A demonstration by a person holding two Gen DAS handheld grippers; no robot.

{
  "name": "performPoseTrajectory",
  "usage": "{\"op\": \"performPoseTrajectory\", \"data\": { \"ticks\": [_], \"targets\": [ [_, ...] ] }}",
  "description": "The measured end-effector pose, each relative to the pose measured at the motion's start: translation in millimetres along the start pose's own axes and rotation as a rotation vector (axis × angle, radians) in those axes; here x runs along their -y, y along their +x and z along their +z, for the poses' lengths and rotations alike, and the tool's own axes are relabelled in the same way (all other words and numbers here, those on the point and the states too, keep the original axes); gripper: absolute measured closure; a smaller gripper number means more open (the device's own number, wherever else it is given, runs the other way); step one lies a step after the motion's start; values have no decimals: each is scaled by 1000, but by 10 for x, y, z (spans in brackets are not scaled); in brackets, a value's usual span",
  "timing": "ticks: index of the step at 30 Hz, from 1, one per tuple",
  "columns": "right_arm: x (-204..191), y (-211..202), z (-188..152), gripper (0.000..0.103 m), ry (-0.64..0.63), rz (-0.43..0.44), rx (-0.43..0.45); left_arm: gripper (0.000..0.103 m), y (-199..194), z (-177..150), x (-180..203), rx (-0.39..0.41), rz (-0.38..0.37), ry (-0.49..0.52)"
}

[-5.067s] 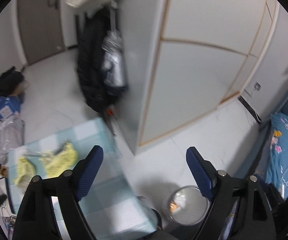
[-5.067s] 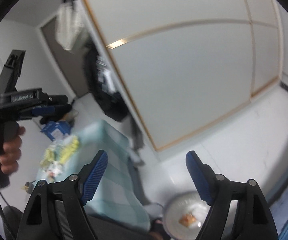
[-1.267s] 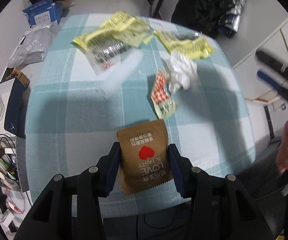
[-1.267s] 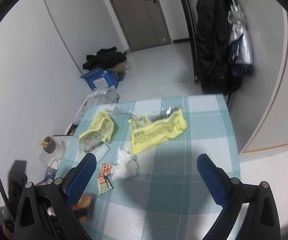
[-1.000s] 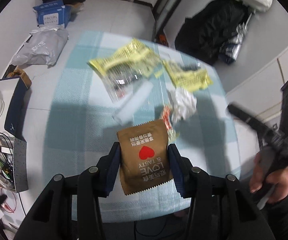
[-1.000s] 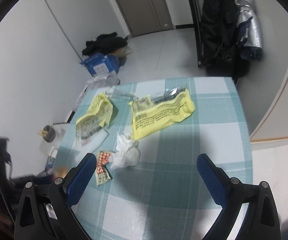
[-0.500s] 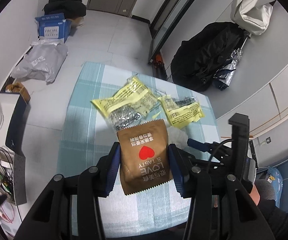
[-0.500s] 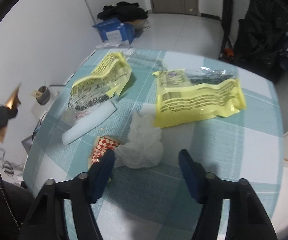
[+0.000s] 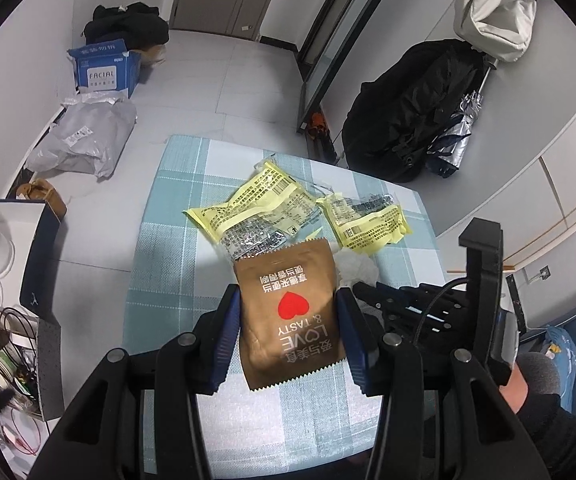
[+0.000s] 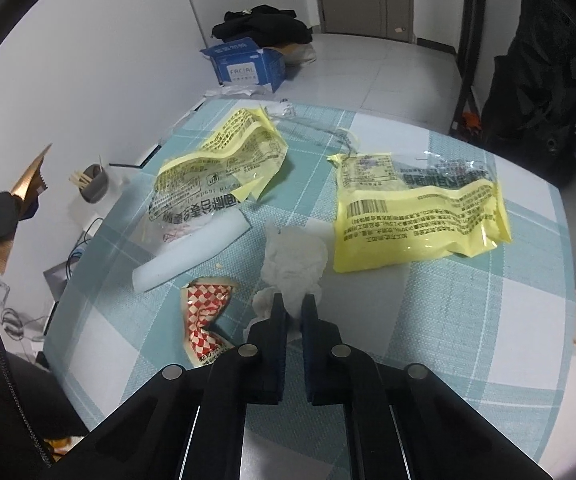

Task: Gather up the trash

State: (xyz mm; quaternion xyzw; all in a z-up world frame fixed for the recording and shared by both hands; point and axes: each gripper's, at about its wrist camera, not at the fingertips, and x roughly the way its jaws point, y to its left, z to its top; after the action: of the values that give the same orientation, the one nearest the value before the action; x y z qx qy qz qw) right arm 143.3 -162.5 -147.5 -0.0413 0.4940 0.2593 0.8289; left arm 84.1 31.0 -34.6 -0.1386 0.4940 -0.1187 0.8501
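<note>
The right claw (image 10: pixel 294 312) has just been closing, and its jaws now stand almost together on the near edge of the crumpled white tissue (image 10: pixel 294 258), a fold of which shows pinched between the pads. The tissue lies on the checked surface (image 10: pixel 468 320), between the red-and-white chequered wrapper (image 10: pixel 206 320) and the large yellow bag with the barcode (image 10: pixel 416 216), and just beside a curved white strip (image 10: pixel 192 250). A second yellow bag (image 10: pixel 220 168) lies further off, partly clear and printed in Chinese characters too small to read with confidence.

The left claw (image 9: pixel 290 322) is partly closed on a brown snack packet (image 9: pixel 288 312), both pads pressing its side edges, and holds it above the surface. Seen upside down, the packet bears a red heart, the words "LOVE & TASTY" and lines of Chinese text.

The step in hand looks like the pickup of the tissue, with one item already secured in the other claw. The next move probably calls for lifting the tissue clear without shedding loose folds, then carrying both pieces to a bin, which is in neither view now. The grip is on a thin edge, so the tissue might slip or tear if jerked.

On the floor beyond the surface stands a blue carton (image 9: pixel 104 70) marked "FACIAL", with Chinese characters above it.
</note>
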Motion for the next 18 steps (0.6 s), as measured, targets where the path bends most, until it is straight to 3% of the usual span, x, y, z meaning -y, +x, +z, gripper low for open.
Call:
{"op": "performPoseTrajectory", "data": {
  "ticks": [10, 18],
  "targets": [
    [77, -323, -18, 99, 47, 24, 69, 61, -81, -47, 178, 38, 15, 57],
    [180, -742, -105, 99, 96, 43, 162, 61, -52, -57, 222, 61, 13, 45]
  ]
}}
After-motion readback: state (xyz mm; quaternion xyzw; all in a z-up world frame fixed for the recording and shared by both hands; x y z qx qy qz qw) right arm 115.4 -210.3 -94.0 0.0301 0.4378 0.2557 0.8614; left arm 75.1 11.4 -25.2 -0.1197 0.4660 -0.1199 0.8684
